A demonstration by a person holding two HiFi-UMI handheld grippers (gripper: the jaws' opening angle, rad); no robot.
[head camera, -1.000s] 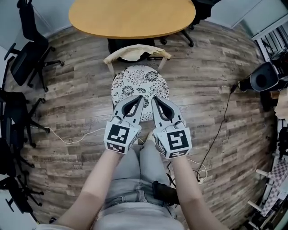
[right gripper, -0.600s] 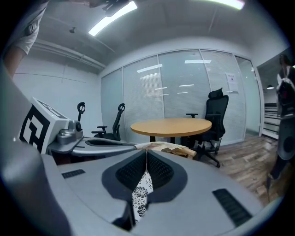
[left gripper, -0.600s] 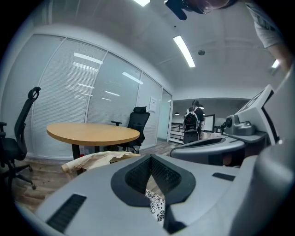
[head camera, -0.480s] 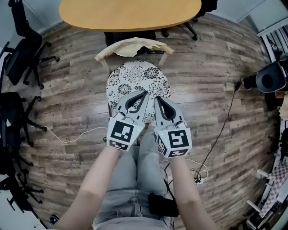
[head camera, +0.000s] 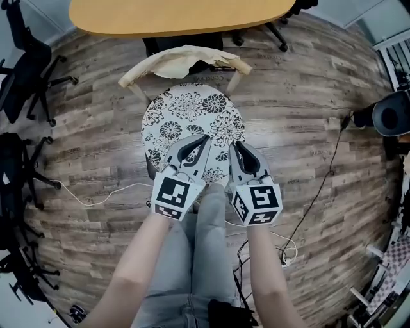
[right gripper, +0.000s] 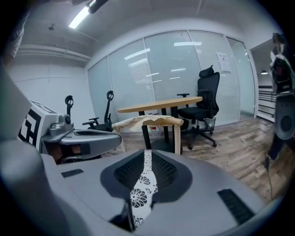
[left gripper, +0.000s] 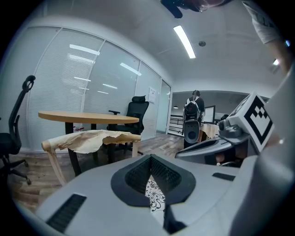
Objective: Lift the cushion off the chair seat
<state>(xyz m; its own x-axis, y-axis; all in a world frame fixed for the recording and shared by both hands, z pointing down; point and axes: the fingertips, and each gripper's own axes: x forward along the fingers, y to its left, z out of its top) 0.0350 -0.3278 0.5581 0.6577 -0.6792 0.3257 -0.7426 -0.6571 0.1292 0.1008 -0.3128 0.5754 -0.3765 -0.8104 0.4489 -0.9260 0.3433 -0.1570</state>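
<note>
A floor [head camera: 307, 147] of grey-brown wood planks runs across the room. An oval wooden table [head camera: 179, 16] stands at the far side, with black office chairs [head camera: 25, 64] along the left. Glass partition walls [right gripper: 184, 78] with blinds enclose the space, and a strip light [left gripper: 184, 40] glows on the pale ceiling [left gripper: 138, 27].

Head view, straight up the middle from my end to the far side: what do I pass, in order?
Legs in grey trousers → left gripper and right gripper, side by side → round black-and-white floral cushion → wooden chair backrest draped with beige cloth → oval light-wood table.
</note>
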